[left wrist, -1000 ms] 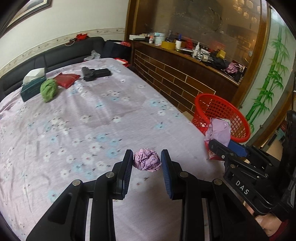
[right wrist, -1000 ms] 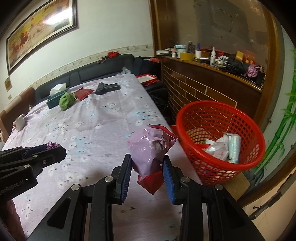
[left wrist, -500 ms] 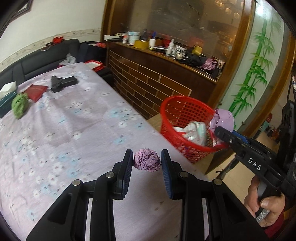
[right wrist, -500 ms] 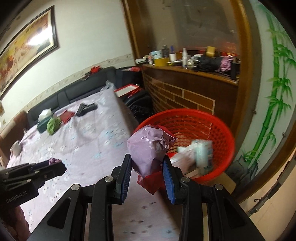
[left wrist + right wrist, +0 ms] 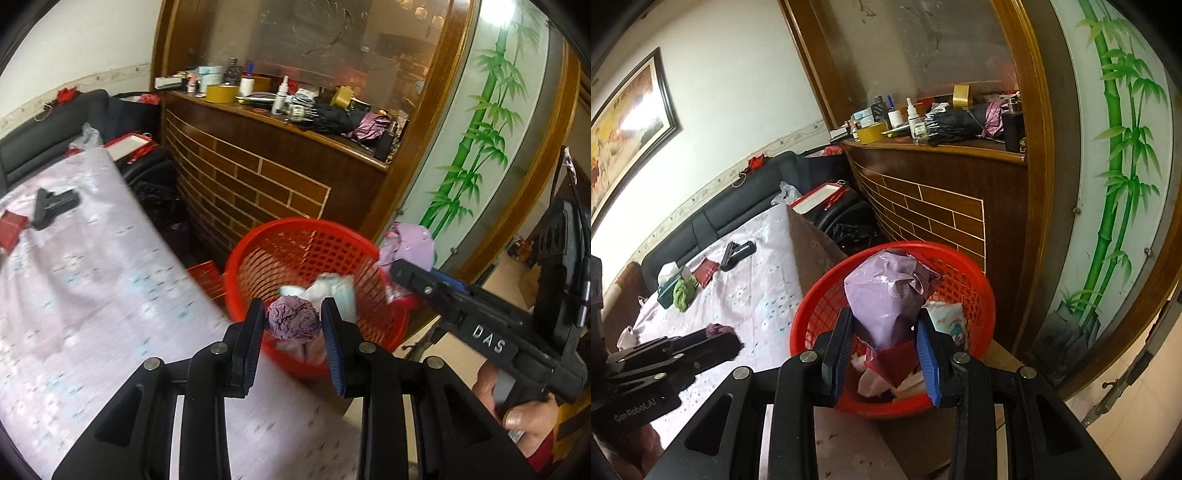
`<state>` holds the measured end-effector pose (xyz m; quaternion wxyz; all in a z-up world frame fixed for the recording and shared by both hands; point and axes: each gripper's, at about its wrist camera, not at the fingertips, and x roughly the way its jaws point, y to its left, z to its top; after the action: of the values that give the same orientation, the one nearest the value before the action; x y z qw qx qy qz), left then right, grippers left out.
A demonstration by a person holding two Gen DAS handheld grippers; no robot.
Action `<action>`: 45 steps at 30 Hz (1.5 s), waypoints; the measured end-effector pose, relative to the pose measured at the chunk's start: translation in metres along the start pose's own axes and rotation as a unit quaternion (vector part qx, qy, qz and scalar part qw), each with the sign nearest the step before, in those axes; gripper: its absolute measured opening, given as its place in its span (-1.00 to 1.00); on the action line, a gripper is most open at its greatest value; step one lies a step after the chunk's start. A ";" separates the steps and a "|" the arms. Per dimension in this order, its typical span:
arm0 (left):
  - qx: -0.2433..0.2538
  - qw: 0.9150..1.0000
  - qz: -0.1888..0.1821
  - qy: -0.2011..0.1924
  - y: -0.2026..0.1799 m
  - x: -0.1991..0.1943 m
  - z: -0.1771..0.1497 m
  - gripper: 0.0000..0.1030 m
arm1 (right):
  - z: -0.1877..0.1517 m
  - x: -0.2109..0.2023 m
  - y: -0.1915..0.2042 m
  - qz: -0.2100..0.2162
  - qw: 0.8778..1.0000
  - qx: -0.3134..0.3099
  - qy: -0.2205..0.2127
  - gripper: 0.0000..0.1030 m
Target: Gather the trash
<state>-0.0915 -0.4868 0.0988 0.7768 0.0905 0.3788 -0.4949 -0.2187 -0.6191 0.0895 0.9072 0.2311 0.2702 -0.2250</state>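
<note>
Left gripper clamped on crumpled purple paper ball, fingers narrowed to the ball's width, held over the near rim of the red basket. Right gripper clamped on a lilac plastic bag with a red piece hanging below it, fingers pinching the bag's lower part, held above the basket's opening. Basket sits on the floor just off the table's right edge, beside the brick-pattern counter; white packets inside. Floral tablecloth carries a black object near its far edge, green cloth and tissue box further along it
</note>
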 end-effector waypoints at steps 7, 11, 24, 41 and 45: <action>-0.015 1.000 -0.015 0.009 0.005 0.038 0.008 0.28 | 0.025 0.028 -0.019 -0.006 1.000 0.026 0.010 0.05; -0.025 1.000 -0.005 -0.005 0.015 0.020 -0.003 0.28 | 0.024 0.015 -0.025 -0.005 0.999 0.032 -0.002 0.07; 0.009 0.989 0.135 -0.059 0.029 -0.092 -0.081 0.83 | -0.053 -0.057 0.053 -0.162 0.981 -0.069 -0.079 0.85; -0.008 0.961 0.268 -0.063 0.041 -0.157 -0.177 0.84 | -0.123 -0.105 0.118 -0.195 0.966 -0.113 -0.126 0.98; -0.005 0.949 0.305 -0.073 0.040 -0.165 -0.186 0.84 | -0.130 -0.112 0.124 -0.195 0.963 -0.122 -0.138 0.98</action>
<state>-0.1876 -0.2549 0.0717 0.9168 0.1616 0.2777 -0.2373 -0.2875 -0.4191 0.0964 0.8953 0.0284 0.2076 -0.3931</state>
